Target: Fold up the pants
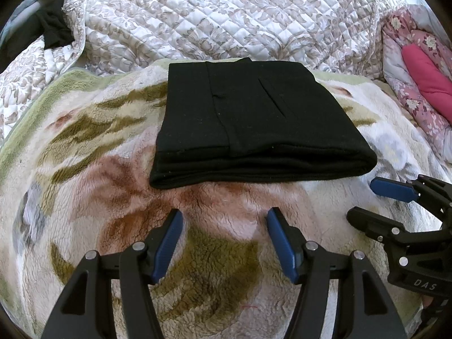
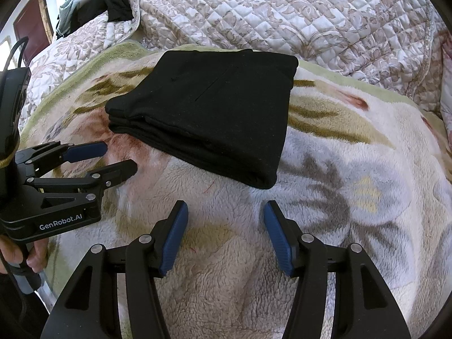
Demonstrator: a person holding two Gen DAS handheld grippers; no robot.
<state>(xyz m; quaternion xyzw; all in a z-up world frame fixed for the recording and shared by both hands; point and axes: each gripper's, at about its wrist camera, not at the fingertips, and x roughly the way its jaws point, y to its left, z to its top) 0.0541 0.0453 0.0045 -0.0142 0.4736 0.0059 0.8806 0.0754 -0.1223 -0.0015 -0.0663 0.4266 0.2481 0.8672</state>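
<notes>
The black pants (image 1: pixel 254 124) lie folded into a compact rectangle on a fleece blanket (image 1: pixel 113 197); they also show in the right wrist view (image 2: pixel 214 113). My left gripper (image 1: pixel 224 217) is open and empty, hovering just short of the pants' near edge. It also shows at the left of the right wrist view (image 2: pixel 120 156). My right gripper (image 2: pixel 226 209) is open and empty, near the pants' right near corner. It shows at the right of the left wrist view (image 1: pixel 361 200).
A quilted floral bedspread (image 1: pixel 226 14) rises behind the blanket. A pink floral quilt (image 1: pixel 418 79) lies at the right. Dark clothes (image 1: pixel 53 28) are heaped at the far left. A hand (image 2: pixel 25 257) holds the left gripper's handle.
</notes>
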